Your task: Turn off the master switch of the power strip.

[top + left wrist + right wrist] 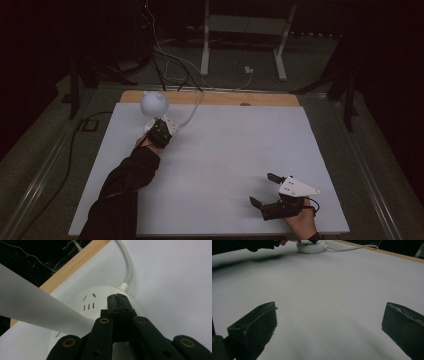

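Observation:
A round white socket base (87, 302) with several slots sits at the far left of the white table top (225, 145). A white lamp globe (153, 103) rises from it on a pale tapered stem (37, 307). My left gripper (117, 300) is shut, its joined tips resting on top of the base beside the cable outlet; from above, the left gripper (160, 129) covers the base. My right gripper (261, 188) lies low near the front right, jaws wide open with nothing between them. In the right gripper view, that gripper (329, 322) faces the distant base (312, 247).
A white cable (192, 112) runs from the base over the wooden back edge (215, 97) to the floor. A white metal stand (245, 30) and dark cables lie beyond the table. A dark sleeve (125, 185) crosses the left side.

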`<state>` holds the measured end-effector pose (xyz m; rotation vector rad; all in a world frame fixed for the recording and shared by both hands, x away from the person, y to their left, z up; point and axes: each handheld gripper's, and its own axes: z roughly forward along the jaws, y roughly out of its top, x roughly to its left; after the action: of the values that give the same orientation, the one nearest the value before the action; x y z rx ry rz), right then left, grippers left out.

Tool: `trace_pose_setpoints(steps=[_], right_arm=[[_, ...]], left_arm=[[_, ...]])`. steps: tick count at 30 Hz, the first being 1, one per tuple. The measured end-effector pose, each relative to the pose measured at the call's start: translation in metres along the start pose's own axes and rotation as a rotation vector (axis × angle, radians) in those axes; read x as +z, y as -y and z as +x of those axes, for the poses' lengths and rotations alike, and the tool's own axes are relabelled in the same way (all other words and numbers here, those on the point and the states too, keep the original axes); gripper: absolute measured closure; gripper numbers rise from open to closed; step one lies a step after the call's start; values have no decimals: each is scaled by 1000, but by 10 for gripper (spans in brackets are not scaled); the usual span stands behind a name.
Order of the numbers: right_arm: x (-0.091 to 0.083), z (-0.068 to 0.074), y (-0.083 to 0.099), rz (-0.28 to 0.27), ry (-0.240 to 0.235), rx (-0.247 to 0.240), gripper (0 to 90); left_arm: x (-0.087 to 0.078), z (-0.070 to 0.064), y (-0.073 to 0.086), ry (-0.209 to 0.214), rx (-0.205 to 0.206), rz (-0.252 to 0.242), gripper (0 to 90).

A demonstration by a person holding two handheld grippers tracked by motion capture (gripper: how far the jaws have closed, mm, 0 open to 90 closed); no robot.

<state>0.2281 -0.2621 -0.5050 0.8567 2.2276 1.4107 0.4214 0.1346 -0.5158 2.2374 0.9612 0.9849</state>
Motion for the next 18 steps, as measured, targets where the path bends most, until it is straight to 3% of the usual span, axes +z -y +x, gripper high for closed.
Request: trace_pose_setpoints(steps=[9,12,13,18], right_arm=[[0,0,0,1,-1,0,0],[1,0,0,1,-3,1,0],[1,0,0,1,-3,1,0],[1,0,0,2,-4,-2,0]], left_arm=[[0,1,-3,9,30,19,900],[0,1,-4,14,49,29,900],[0,0,-5,6,75,37,900],[1,0,-8,12,103,63,900]])
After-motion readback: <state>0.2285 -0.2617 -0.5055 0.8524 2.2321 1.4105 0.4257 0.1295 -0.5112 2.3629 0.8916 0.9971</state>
